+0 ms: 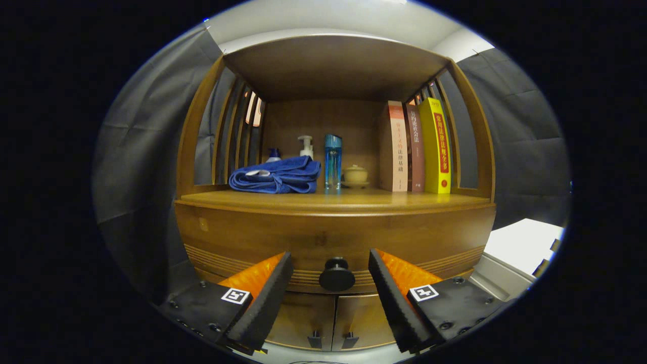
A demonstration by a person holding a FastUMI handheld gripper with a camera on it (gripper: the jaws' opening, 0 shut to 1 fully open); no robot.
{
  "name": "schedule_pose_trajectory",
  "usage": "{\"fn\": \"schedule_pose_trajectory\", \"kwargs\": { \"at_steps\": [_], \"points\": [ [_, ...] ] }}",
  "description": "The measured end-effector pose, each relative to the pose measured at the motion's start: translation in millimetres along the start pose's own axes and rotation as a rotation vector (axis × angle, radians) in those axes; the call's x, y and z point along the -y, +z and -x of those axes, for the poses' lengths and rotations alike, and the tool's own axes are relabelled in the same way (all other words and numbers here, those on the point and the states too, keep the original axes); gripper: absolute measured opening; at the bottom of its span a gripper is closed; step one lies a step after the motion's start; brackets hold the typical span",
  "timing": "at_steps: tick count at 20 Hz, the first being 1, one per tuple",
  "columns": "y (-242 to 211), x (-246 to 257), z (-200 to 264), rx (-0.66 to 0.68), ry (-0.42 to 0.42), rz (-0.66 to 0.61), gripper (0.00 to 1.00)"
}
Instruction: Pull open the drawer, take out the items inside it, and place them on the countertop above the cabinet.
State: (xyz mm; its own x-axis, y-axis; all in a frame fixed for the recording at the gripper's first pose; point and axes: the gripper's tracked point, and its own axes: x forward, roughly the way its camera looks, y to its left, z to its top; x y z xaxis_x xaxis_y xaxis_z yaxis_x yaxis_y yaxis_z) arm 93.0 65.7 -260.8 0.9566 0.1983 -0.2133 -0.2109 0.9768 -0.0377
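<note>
Tongs [331, 275] spread wide, drawer knob [336, 273] between fingertips untouched, drawer [252, 237] closed

Ahead of my spread fingers [273, 283] I count one drawer knob [336, 273]; beyond them, three books [415, 147], one blue towel [277, 175], two pump bottles [305, 146], one blue tumbler [332, 162], one lidded cup [355, 174].

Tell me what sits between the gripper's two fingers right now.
In the gripper view, the drawer's black knob sits between the open gripper fingers, untouched by either, with the closed drawer front behind it.
</note>
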Motion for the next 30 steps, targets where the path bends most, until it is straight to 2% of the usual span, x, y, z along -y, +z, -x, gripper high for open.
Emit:
{"fn": "schedule_pose_trajectory", "kwargs": {
  "at_steps": [2,10,13,16,19,23,30],
  "points": [
    [-10.6,1.1,-4.4,-0.025,-0.009,-0.018,0.99],
    [-31.1,9.2,-38.3,-0.069,-0.037,-0.008,0.77],
    [-29.0,10.7,-37.2,-0.057,-0.044,-0.008,0.7],
    [-31.4,12.4,-35.0,-0.07,-0.02,-0.094,0.52],
    [-28.7,16.4,-38.6,-0.05,-0.02,-0.08,0.43],
    [-31.0,18.1,-30.2,-0.057,-0.053,-0.114,0.44],
    [-27.2,16.0,17.2,-0.077,-0.069,-0.105,0.43]
  ]
}}
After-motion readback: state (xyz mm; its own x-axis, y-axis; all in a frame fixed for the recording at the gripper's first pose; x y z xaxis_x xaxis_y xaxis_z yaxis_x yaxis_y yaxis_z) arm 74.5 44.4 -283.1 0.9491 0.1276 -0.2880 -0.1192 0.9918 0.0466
